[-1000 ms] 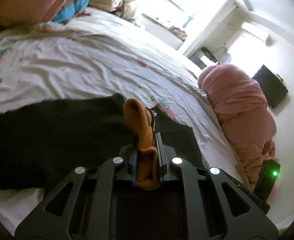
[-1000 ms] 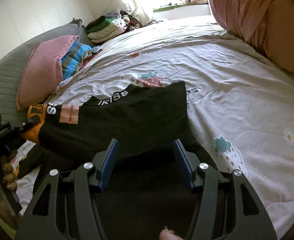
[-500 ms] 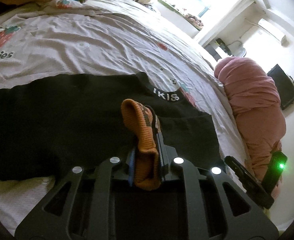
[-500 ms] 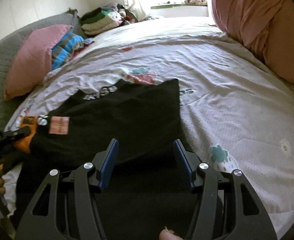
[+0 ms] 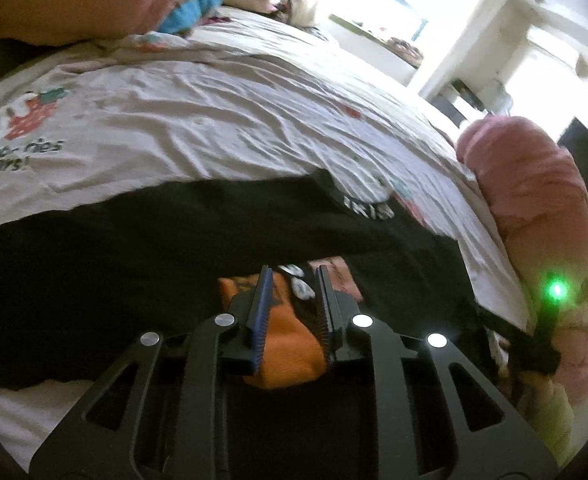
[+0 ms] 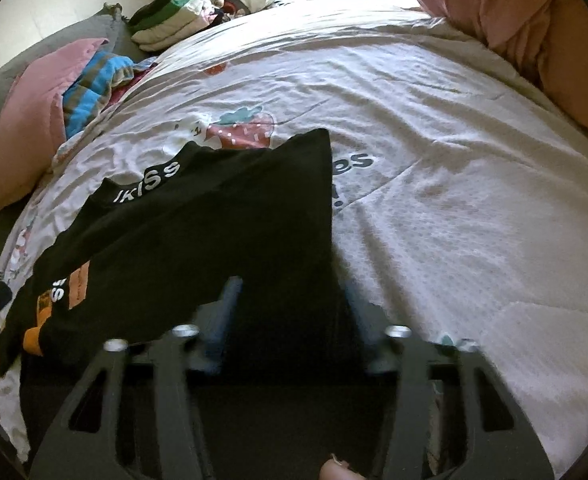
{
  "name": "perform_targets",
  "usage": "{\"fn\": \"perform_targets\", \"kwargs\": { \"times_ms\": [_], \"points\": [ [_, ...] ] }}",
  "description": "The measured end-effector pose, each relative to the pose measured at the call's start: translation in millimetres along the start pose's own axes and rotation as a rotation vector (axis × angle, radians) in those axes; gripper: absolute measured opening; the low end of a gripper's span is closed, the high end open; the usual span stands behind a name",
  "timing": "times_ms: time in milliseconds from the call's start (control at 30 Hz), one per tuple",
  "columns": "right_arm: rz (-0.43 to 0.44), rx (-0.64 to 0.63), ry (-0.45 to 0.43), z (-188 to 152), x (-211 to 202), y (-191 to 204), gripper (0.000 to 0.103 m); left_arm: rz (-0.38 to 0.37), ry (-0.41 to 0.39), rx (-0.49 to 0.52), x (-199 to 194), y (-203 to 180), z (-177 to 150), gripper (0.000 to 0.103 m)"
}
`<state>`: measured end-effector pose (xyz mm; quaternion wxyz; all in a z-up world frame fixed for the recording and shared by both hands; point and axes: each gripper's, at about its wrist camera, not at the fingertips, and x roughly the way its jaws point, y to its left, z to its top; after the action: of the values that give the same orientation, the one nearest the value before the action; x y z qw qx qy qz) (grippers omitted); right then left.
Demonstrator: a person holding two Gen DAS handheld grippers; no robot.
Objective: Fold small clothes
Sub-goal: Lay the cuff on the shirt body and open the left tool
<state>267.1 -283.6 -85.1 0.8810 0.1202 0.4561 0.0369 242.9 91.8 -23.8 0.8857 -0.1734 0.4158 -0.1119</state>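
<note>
A black top [image 6: 214, 232] with white lettering on its collar lies spread on the bed. Its orange cuff [image 5: 290, 344] sits between the fingers of my left gripper [image 5: 292, 280]. The jaws are opening but the pads still touch the knit. The cuff lies low over the black cloth. In the right wrist view my right gripper [image 6: 292, 300] hovers low over the near edge of the top. Its blurred jaws are closing with black cloth between them, and the pads stand apart from it. The same cuff [image 6: 32, 338] shows at the far left there.
The bed sheet [image 6: 433, 200] has strawberry prints. A pink pillow [image 6: 26, 120], a blue striped cloth [image 6: 94, 88] and a stack of folded clothes [image 6: 166, 20] sit at the head. A rolled pink blanket [image 5: 533, 208] lines the right side. A thumb [image 6: 337, 472] shows at the bottom edge.
The left jaws have loosened, and the orange cuff that stood upright now lies down on the black top. The right gripper has dropped forward onto the top's edge, its fingers now blurred.
</note>
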Motion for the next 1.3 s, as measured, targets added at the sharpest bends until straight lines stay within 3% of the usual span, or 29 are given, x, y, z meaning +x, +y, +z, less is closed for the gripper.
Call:
{"fn": "perform_targets", "kwargs": {
  "times_ms": [33,167,367,433,533,600,733,900,1033,1167,1233,1267,1300],
  "points": [
    [-0.020,-0.003,-0.008,-0.1,-0.6,-2.4,0.014,-0.006,0.014,0.009,3.4,-3.5,-1.7,0.014],
    [0.026,0.027,-0.046,-0.7,-9.0,-14.8,0.011,0.005,0.074,0.053,19.9,-17.3,-13.5,0.019],
    [-0.046,-0.023,-0.030,-3.7,-1.7,-8.9,0.014,0.095,0.186,0.077,52.2,-10.0,-32.4,0.027],
    [-0.098,-0.046,-0.033,-4.4,-1.9,-4.7,0.029,0.109,0.188,0.080,52.3,-10.7,-34.1,0.027],
    [-0.126,-0.058,-0.059,-6.6,-11.2,-2.6,0.034,0.129,0.186,0.099,51.2,-13.1,-36.5,0.028],
    [-0.129,-0.075,-0.088,-8.5,-20.2,2.0,0.046,0.137,0.185,0.105,50.7,-14.4,-38.2,0.028],
    [-0.101,-0.189,-0.162,-16.9,-41.0,28.8,0.054,0.138,0.184,0.102,49.8,-17.0,-39.2,0.032],
    [0.003,-0.240,-0.087,-24.3,-33.0,50.3,0.057,0.128,0.187,0.097,49.1,-18.6,-40.3,0.038],
    [-0.064,-0.256,0.040,-32.8,-4.8,51.9,0.061,0.123,0.186,0.091,46.2,-19.2,-42.0,0.041],
    [-0.041,-0.240,0.030,-33.1,-7.9,50.9,0.066,0.115,0.184,0.082,43.3,-19.1,-42.3,0.046],
    [-0.025,-0.237,0.016,-33.1,-13.9,50.8,0.069,0.117,0.172,0.073,40.0,-20.1,-41.6,0.055],
    [-0.019,-0.234,0.011,-32.8,-16.0,50.0,0.077,0.126,0.153,0.067,35.8,-20.9,-41.0,0.067],
    [-0.017,-0.230,0.003,-36.3,-19.1,50.9,0.083,0.134,0.138,0.063,32.4,-21.5,-40.8,0.072]
  ]
}}
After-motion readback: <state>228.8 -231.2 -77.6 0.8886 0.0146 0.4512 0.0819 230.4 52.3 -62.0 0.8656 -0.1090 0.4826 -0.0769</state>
